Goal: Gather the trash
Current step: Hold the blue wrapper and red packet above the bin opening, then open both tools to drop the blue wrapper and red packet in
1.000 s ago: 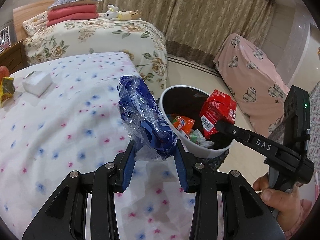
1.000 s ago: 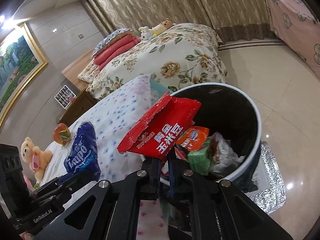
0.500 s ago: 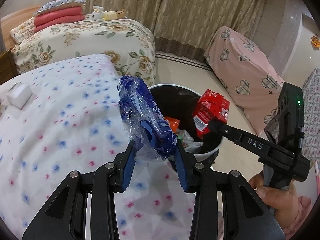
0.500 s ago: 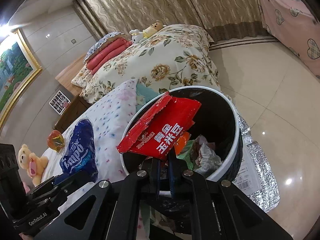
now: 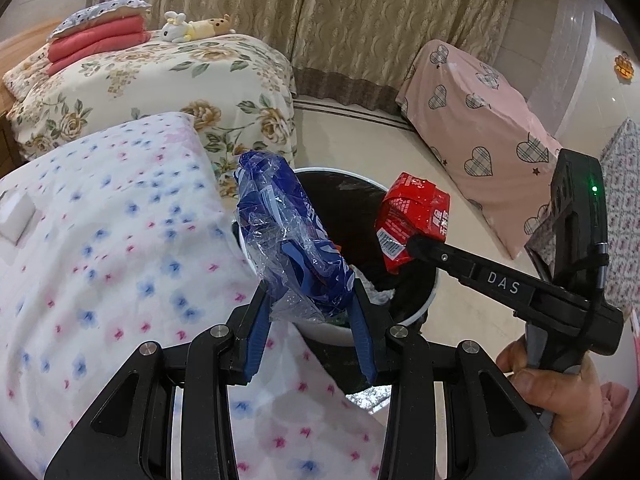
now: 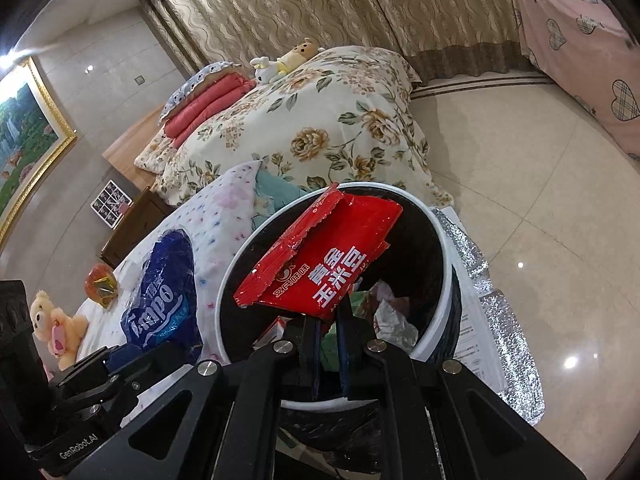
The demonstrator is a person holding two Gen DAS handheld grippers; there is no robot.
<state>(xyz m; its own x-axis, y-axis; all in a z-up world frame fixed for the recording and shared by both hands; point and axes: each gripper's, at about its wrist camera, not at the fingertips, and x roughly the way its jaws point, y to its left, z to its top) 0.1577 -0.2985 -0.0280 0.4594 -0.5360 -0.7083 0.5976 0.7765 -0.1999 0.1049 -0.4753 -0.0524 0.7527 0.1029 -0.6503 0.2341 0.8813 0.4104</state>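
Note:
My left gripper [image 5: 310,300] is shut on a blue plastic tissue wrapper [image 5: 288,236] and holds it over the near rim of the white trash bin [image 5: 424,312]. My right gripper [image 6: 330,314] is shut on a red snack packet [image 6: 328,260], held above the bin's [image 6: 448,256] black-lined opening. The bin holds several wrappers. The right gripper [image 5: 416,244] with the red packet [image 5: 412,216] shows in the left wrist view. The blue wrapper [image 6: 164,308] shows at left in the right wrist view.
A bed with a white flower-dotted cover [image 5: 100,240] lies left of the bin, with a white block [image 5: 16,216] on it. An orange wrapper [image 6: 100,282] and a teddy bear [image 6: 56,328] lie farther along. A floral bed [image 5: 160,76] and pink covered furniture [image 5: 480,128] stand behind.
Both grippers have moved closer to the bin with their wrappers; the bin now sits nearer and more centred under them. Both grips are unchanged.

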